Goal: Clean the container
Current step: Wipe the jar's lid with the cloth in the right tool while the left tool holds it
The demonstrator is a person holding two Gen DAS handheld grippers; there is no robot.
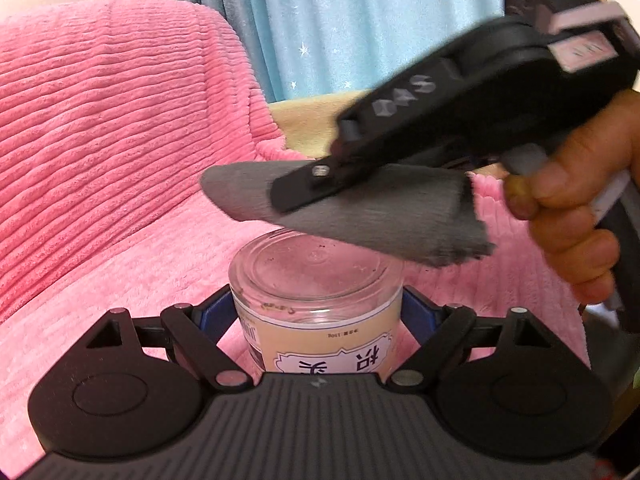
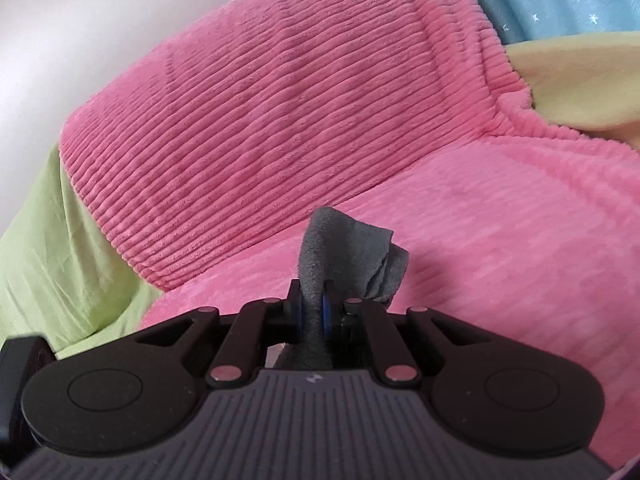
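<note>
Pink ribbed blanket (image 1: 100, 128) all around — blue curtain (image 1: 340, 20) behind.

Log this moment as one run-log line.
left gripper: shut on glass jar | right gripper: shut on grey cloth | cloth: just above jar's upturned base, contact unclear | surface: pink blanket

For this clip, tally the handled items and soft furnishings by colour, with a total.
Clear: 1, the glass jar, clamped in the left tool
Grey: 1, the cloth, pinched in the right tool
Pink: 1, the ribbed blanket
Blue: 1, the starred curtain
Green: 1, the sheet
Yellow: 1, the pale cover
Total: 6
</note>
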